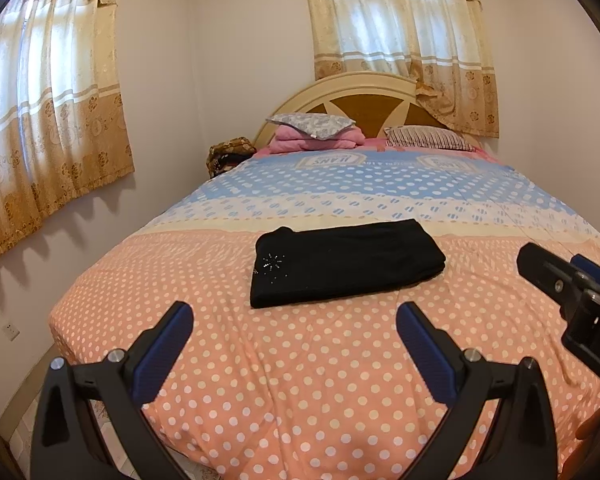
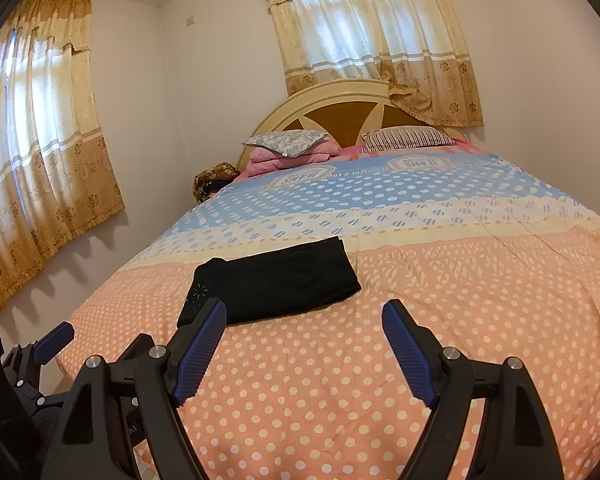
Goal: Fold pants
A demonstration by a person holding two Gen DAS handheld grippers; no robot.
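Observation:
Black pants (image 1: 346, 262) lie folded into a flat rectangle on the bed's peach polka-dot cover (image 1: 300, 380), with a small sparkly star pattern near their left end. My left gripper (image 1: 294, 318) hovers open just short of the pants' near edge, nothing between its blue pads. In the right wrist view the same pants (image 2: 276, 280) sit ahead and to the left. My right gripper (image 2: 304, 314) stands open over the cover, its left fingertip (image 2: 216, 312) in front of the pants' near left corner. The right gripper's body (image 1: 572, 292) shows at the left wrist view's right edge.
Pillows (image 1: 312, 124) and a pink folded blanket (image 1: 316, 142) lie by the cream headboard (image 1: 360, 92). Curtained windows (image 1: 40, 128) line the left and back walls. A brown patterned bundle (image 1: 228, 154) sits beside the bed's far left corner. A floor strip runs along the bed's left side.

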